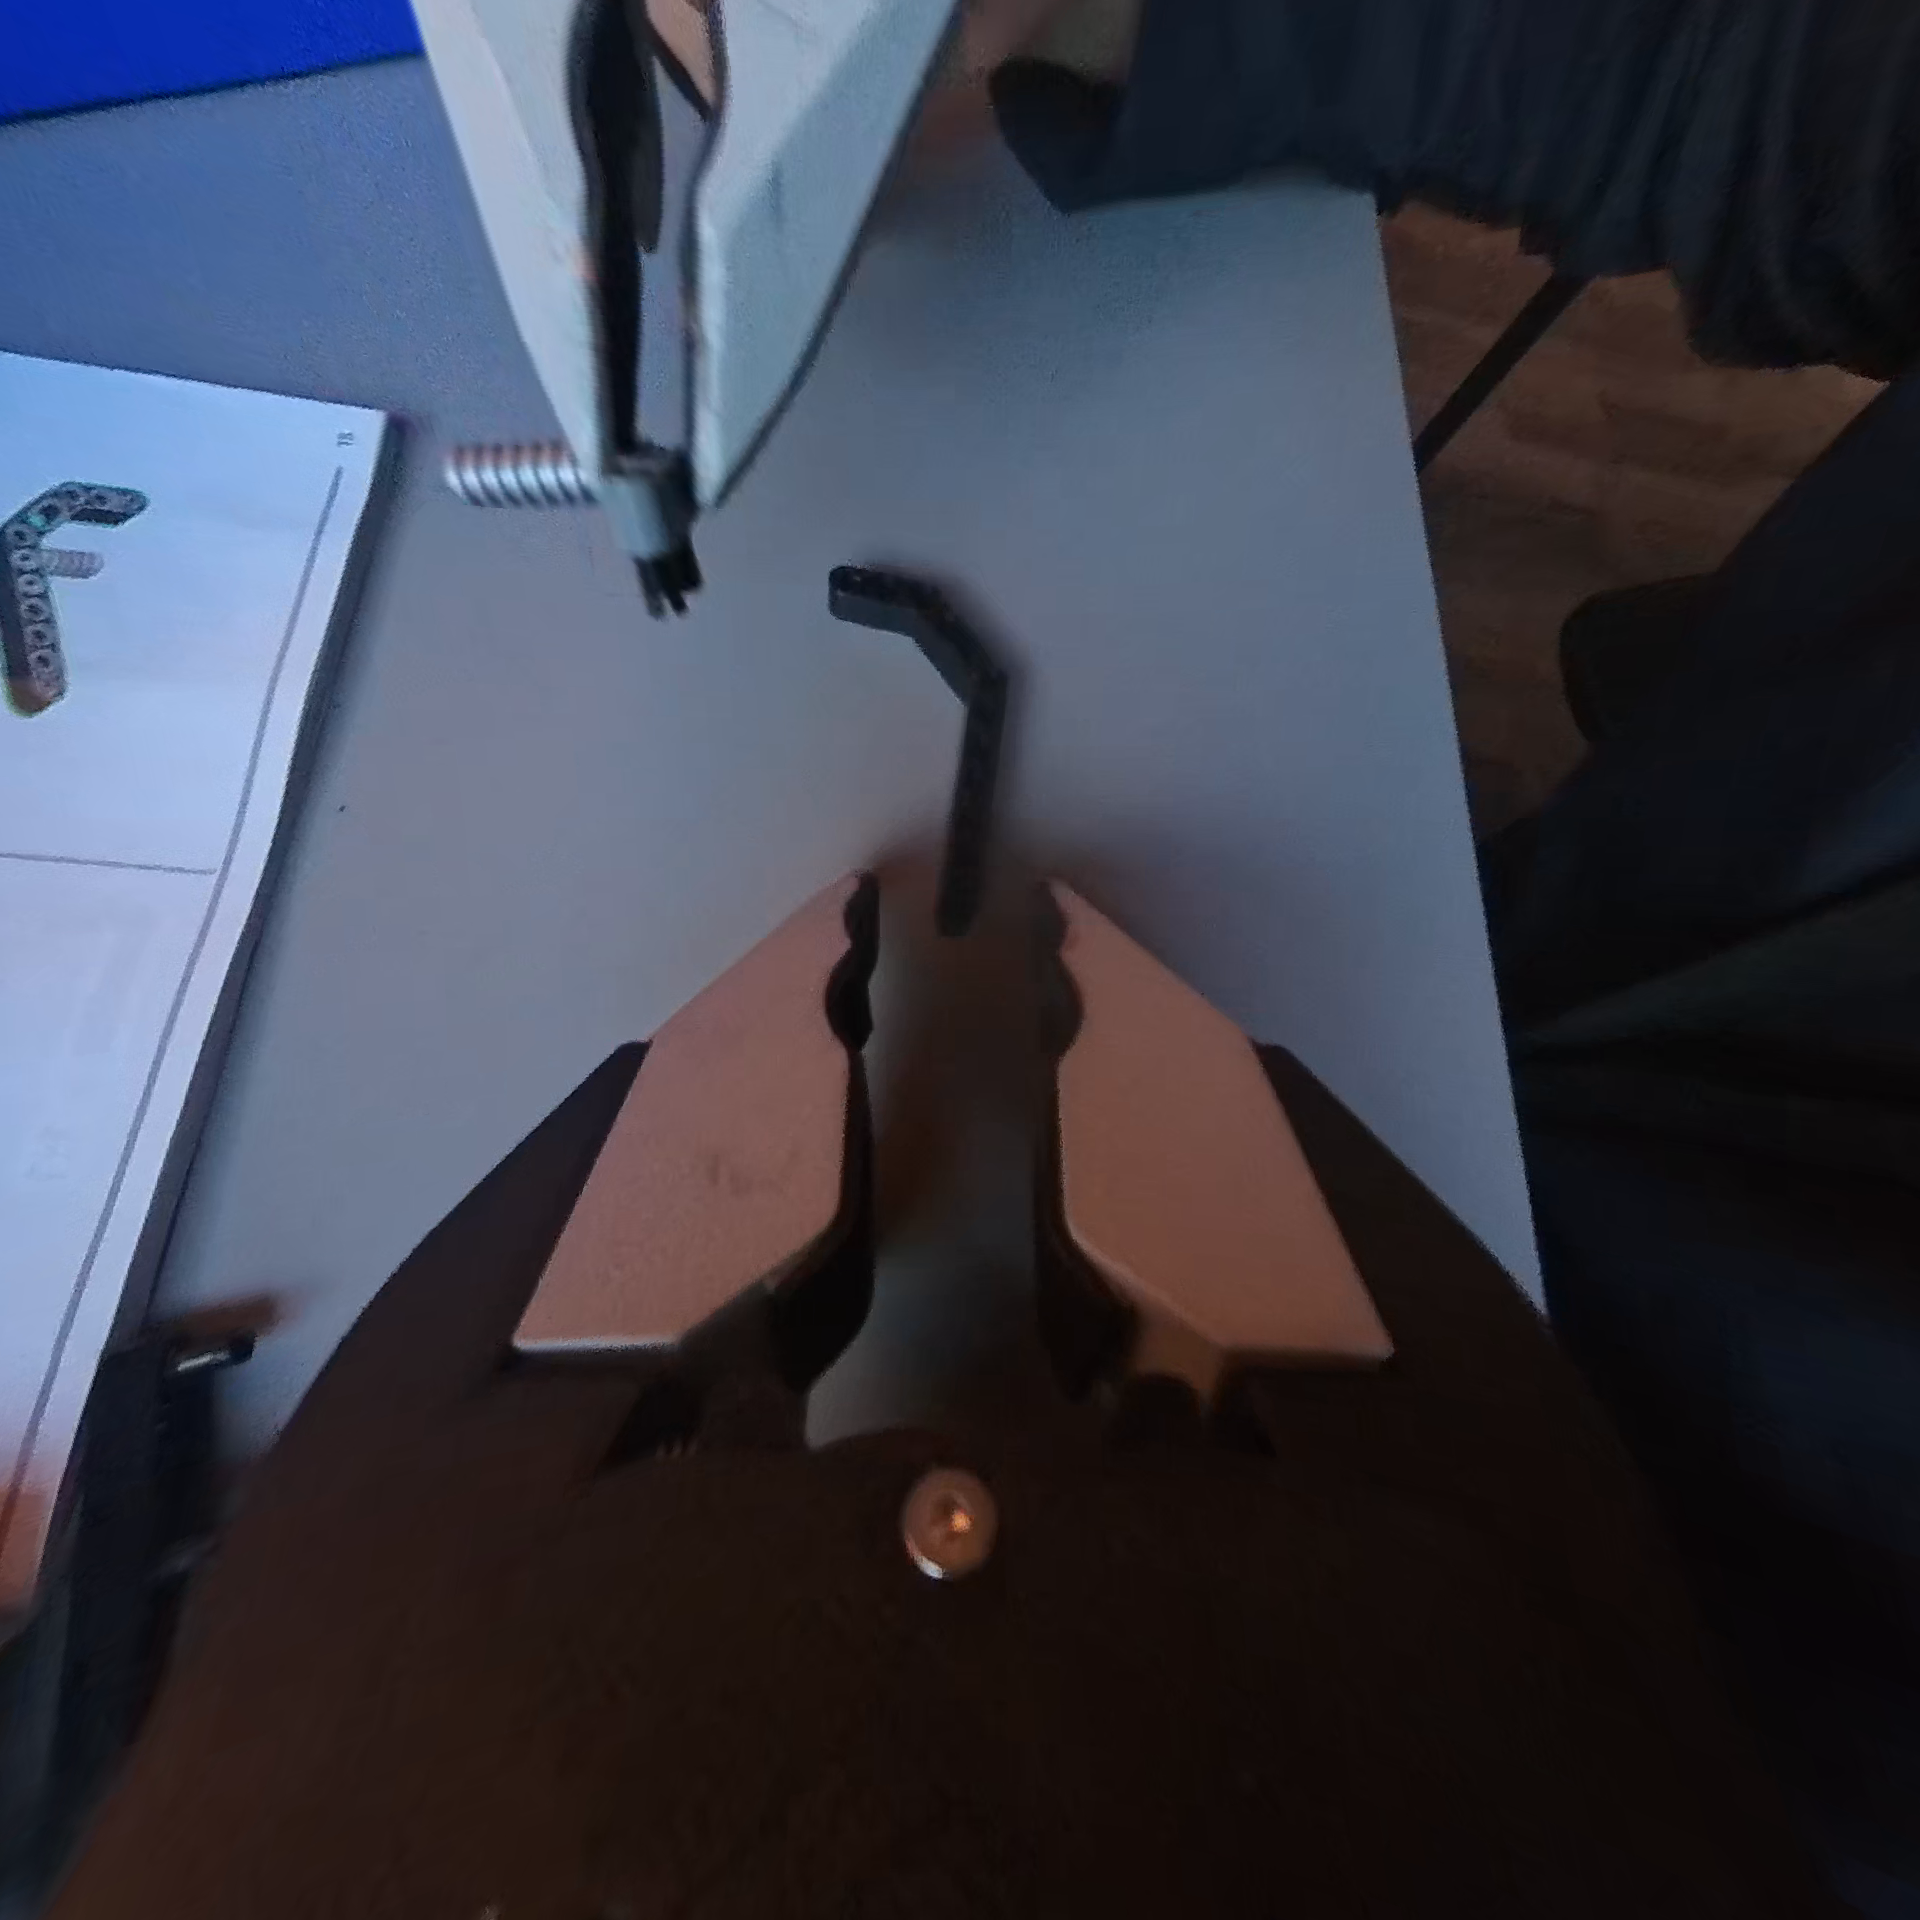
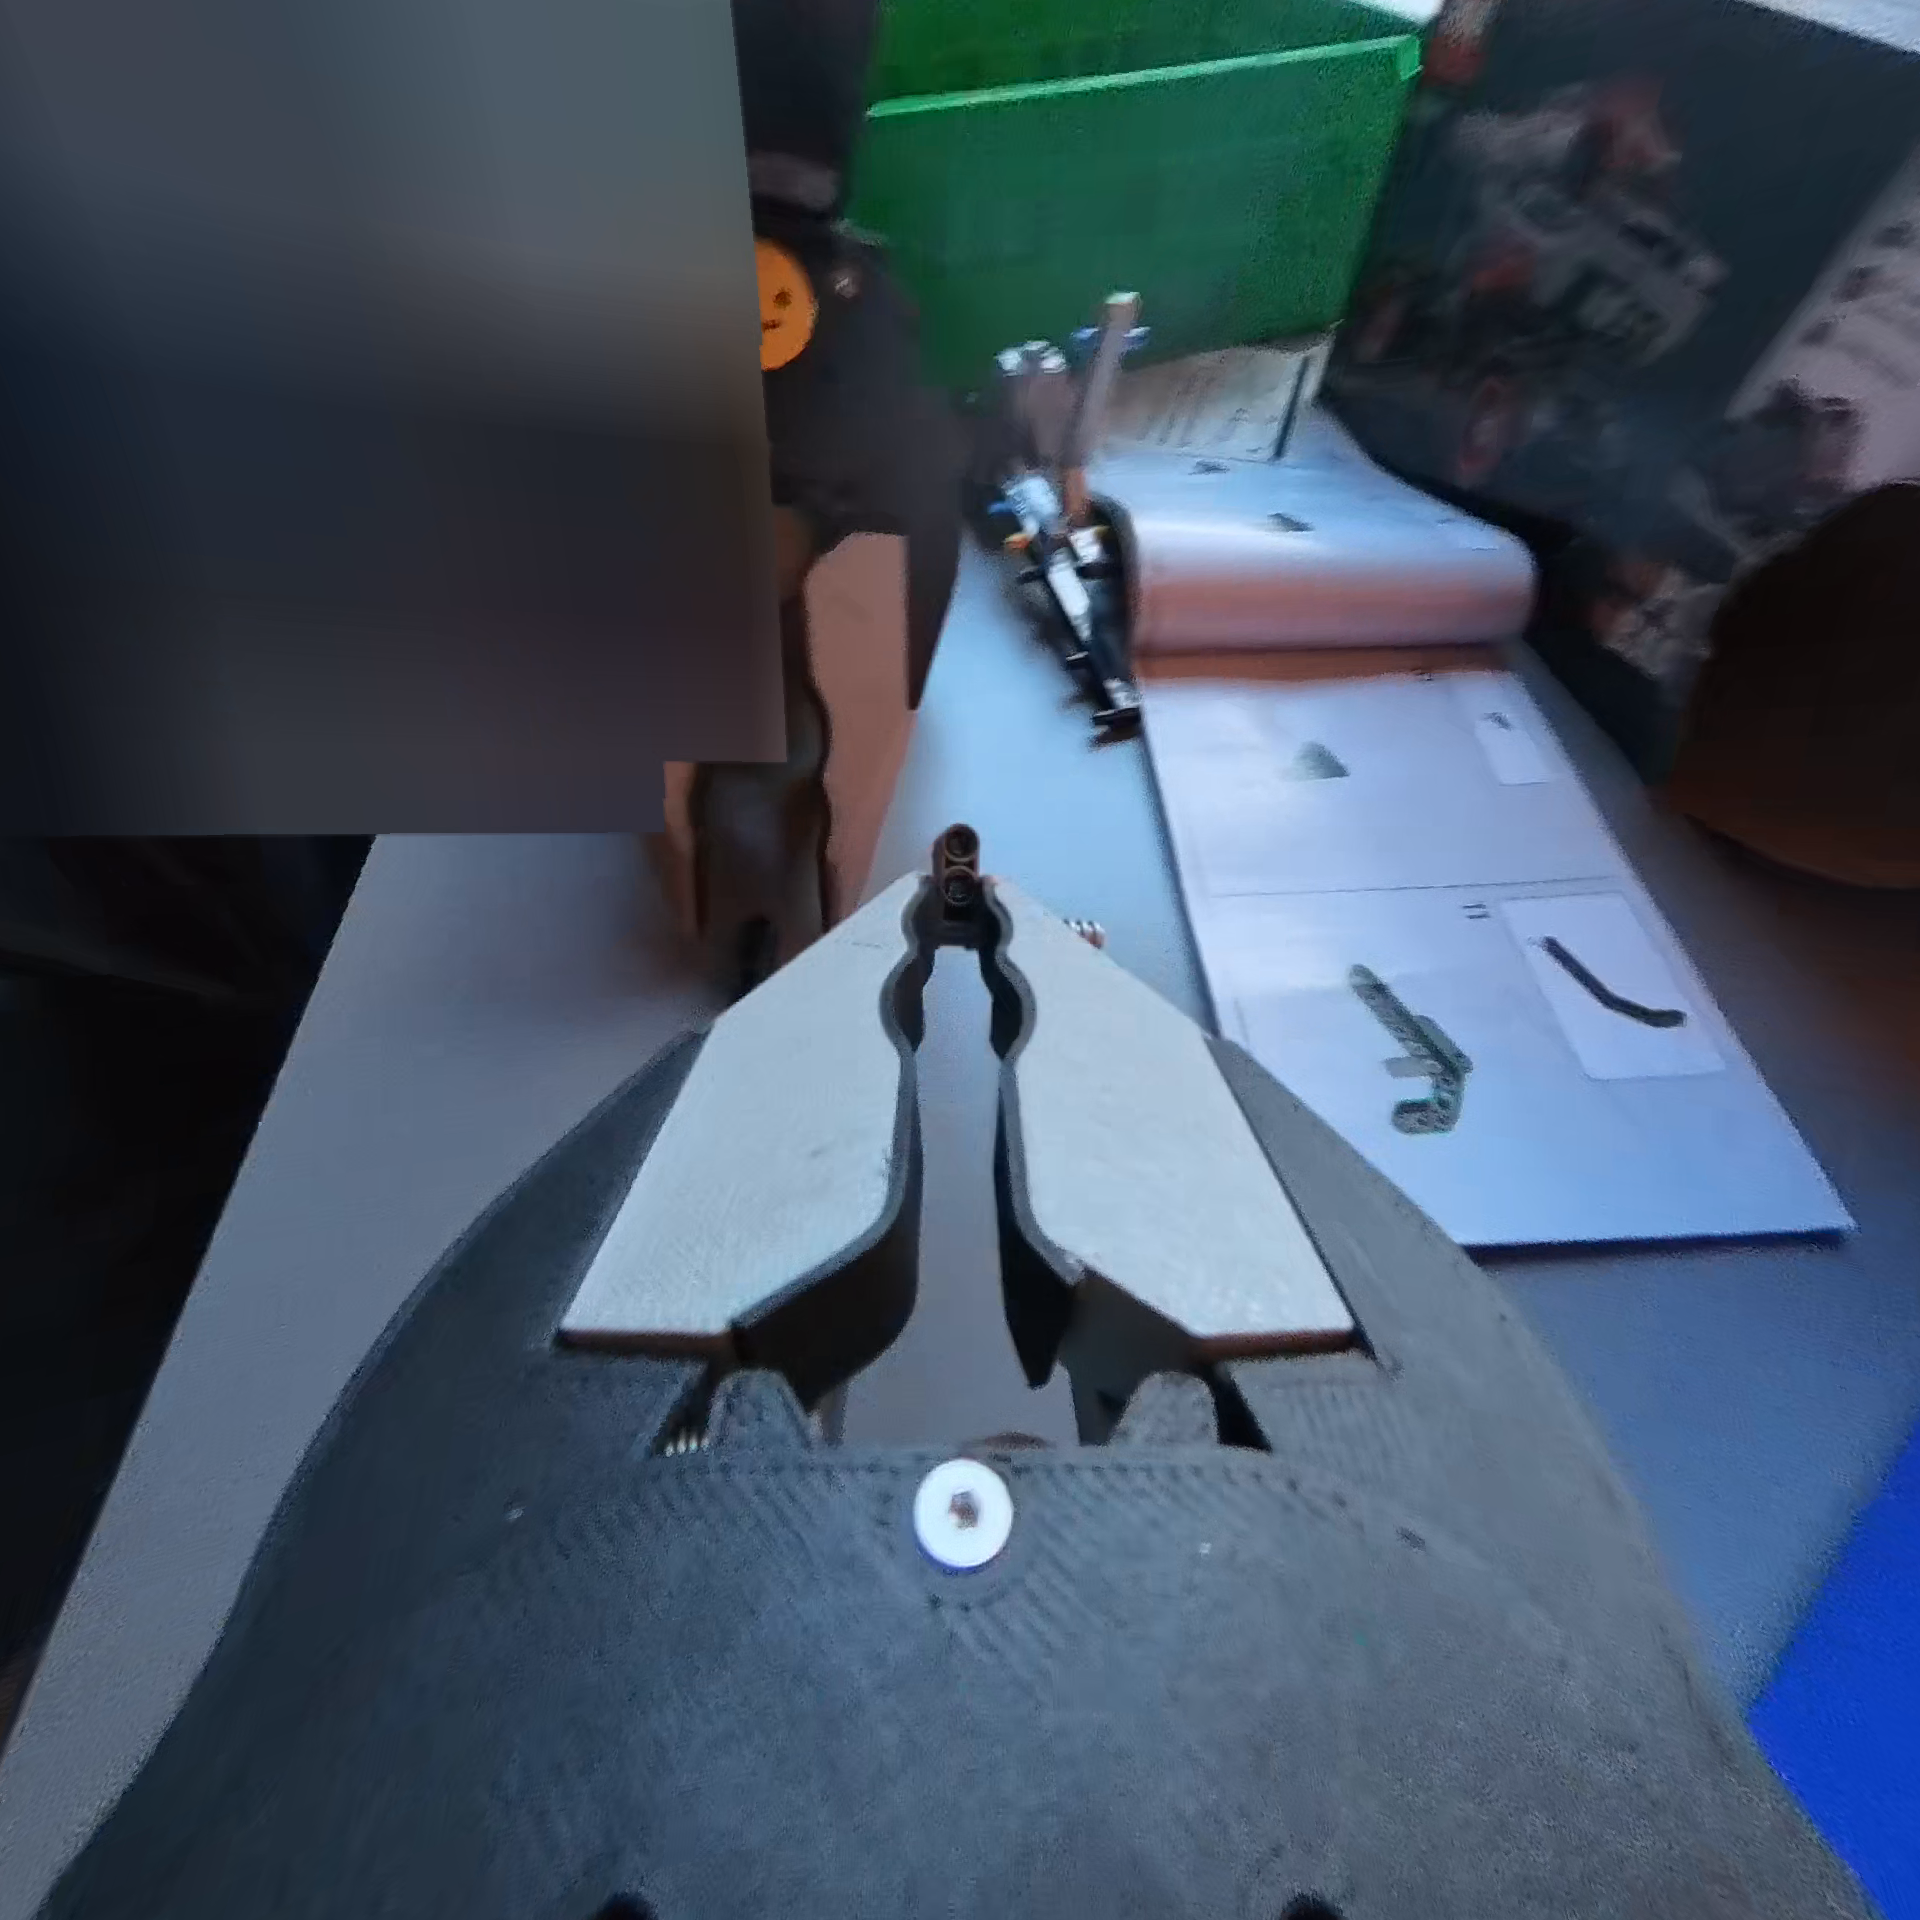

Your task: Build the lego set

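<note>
Grey table (image 1: 1143,520), open instruction booklet (image 2: 1403,935), green box (image 2: 1091,187) behind

Matt black plastic bent beam (image 1: 961,727), smooth grey table (image 1: 1143,520), paper booklet (image 2: 1455,1039).

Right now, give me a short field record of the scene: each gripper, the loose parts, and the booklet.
left gripper: open, jaws either side of the near end of the black bent beam
right gripper: shut on small black connector
black bent beam: flat on grey table
silver spring: on table beside the right gripper's tip
instruction booklet: open
</note>
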`<state>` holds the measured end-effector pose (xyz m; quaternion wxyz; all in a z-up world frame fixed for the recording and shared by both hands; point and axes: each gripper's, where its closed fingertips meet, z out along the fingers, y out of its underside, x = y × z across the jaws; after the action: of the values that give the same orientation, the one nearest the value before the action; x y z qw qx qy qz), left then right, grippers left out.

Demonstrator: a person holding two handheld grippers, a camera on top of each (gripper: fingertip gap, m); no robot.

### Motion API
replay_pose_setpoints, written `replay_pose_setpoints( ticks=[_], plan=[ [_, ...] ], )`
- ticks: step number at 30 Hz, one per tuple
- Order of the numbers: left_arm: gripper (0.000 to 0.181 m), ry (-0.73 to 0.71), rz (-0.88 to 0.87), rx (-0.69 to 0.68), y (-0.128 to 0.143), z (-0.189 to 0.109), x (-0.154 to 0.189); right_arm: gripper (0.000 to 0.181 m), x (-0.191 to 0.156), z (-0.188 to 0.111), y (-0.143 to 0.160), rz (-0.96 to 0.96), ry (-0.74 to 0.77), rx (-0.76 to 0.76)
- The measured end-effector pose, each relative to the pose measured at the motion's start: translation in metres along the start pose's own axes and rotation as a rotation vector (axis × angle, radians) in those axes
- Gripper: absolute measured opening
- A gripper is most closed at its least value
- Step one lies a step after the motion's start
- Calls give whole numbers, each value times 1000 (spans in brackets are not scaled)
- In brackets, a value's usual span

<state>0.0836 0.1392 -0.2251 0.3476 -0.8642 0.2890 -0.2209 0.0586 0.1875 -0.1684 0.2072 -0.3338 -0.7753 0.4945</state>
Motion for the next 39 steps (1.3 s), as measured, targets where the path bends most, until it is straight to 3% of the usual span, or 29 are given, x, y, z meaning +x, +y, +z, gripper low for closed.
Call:
replay_pose_setpoints(
  ticks=[5,11,28,39],
  plan=[
    [7,10,-3,-15,-2,6,2,5,-19,3,19,-7,-50,-155],
    [6,40,-30,-13,-3,7,3,5,-31,4,39,90,-130,-275],
    [6,25,-16,-14,-3,7,3,5,-41,4,52,113,-115,-394],
    [6,37,-34,-13,-5,9,4,5,-46,1,47,104,-134,-381]
  ],
)
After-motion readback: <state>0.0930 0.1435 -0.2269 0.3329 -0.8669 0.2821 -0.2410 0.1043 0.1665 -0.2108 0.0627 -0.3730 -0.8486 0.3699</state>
